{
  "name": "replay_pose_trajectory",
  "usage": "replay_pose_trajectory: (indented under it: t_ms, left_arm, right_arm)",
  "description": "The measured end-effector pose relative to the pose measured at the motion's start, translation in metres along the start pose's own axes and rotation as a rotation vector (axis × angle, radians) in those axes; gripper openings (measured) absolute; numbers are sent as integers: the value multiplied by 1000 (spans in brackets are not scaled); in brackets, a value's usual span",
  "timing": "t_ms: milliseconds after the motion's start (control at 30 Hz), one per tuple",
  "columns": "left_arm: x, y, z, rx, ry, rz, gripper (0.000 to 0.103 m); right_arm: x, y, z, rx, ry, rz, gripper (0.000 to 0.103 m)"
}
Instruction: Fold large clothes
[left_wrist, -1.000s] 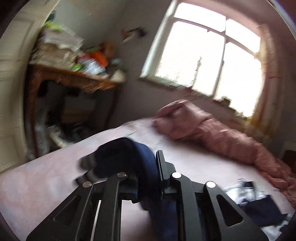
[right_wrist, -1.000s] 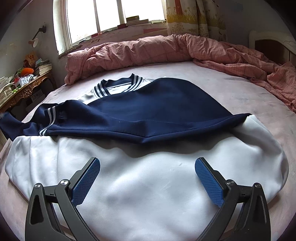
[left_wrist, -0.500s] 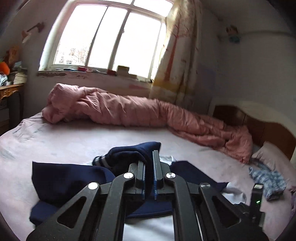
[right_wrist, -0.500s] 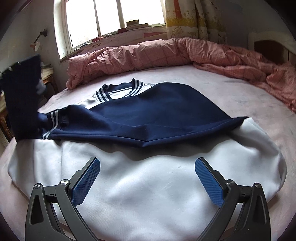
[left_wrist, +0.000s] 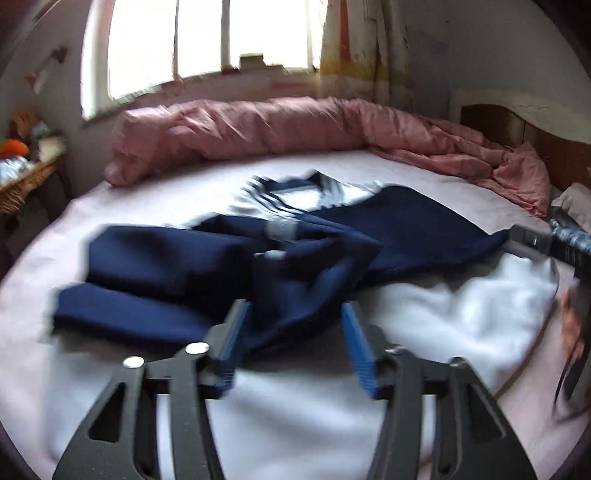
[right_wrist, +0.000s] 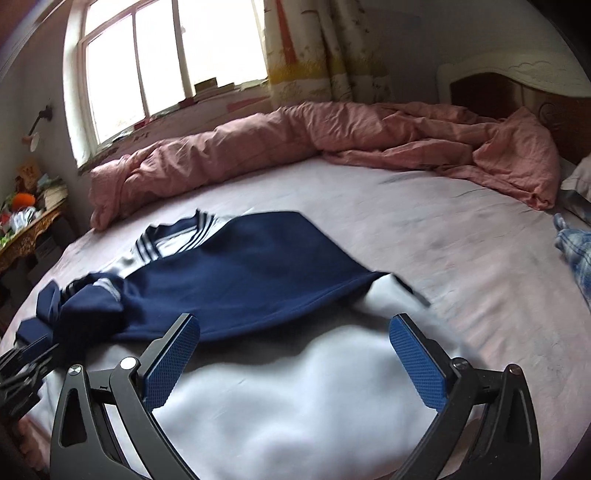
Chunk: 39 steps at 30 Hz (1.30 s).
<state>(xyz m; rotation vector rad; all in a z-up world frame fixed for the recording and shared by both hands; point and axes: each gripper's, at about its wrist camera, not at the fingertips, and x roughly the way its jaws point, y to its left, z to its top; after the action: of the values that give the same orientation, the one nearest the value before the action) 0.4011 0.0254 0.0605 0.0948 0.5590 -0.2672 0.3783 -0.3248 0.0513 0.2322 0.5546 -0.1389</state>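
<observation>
A large navy and white jacket (left_wrist: 424, 236) lies flat on the pink bed (left_wrist: 110, 206); it also shows in the right wrist view (right_wrist: 258, 280). Its navy sleeve (left_wrist: 177, 280) with a striped cuff (left_wrist: 280, 229) lies folded across the body, and shows in the right wrist view (right_wrist: 88, 306). My left gripper (left_wrist: 295, 339) is open and empty, just in front of the sleeve. My right gripper (right_wrist: 295, 354) is open and empty above the white lower part (right_wrist: 295, 398).
A rumpled pink duvet (right_wrist: 332, 140) runs along the far side of the bed under the window. A cluttered wooden side table (right_wrist: 26, 229) stands at the left. A blue plaid cloth (right_wrist: 576, 251) lies at the right edge, near the headboard (right_wrist: 517, 88).
My left gripper carried the navy sleeve over the jacket, opened and let it drop there. My right gripper stayed open and shifted slightly to the right.
</observation>
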Motion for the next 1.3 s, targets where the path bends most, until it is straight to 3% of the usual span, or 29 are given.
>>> replay_pose_trajectory:
  t_ms: [67,133,233,267,367,433,600,667,767,1000,1067,1100,1133,1300]
  left_arm:
    - [-21,21,-5,-18,-71,81,67]
    - [-28,40,-11,-69,-112,172,68]
    - [-21,75,-21,-175,-92,285,68]
    - [-14,89,-25,-232,-56,293,68]
    - [14,136,-42,-449,79,165,68]
    - [25,153,-53,-533,144,138,67]
    - [22,133,-48,-417,174,259,68]
    - [21,133,-48,-415,173,263,68]
    - [21,136,-49,-430,167,249,68]
    - [30,135,-42,-431,171,245,68]
    - [31,135,-41,-428,173,246,68]
    - [31,135,-40,-428,174,244,68]
    - [32,136,-40,-431,174,240,68]
    - [33,135,-38,-425,172,239,71]
  right_arm:
    - [1,-7,3,41,12,31,103]
    - [3,-8,3,61,36,72,103]
    - [4,3,1,27,58,115,103]
    - [4,9,0,7,60,125,103]
    - [-1,31,0,-82,68,172,103]
    - [-6,49,2,-125,83,214,103]
    - [-1,99,26,-97,200,370,103]
    - [7,129,37,-129,225,386,101]
    - [31,180,50,-214,271,333,82]
    - [114,256,41,-361,442,272,55]
    - [131,267,31,-411,468,208,31]
    - [134,268,29,-427,446,156,29]
    - [132,267,28,-437,406,113,19]
    - [89,236,53,-379,158,83,18]
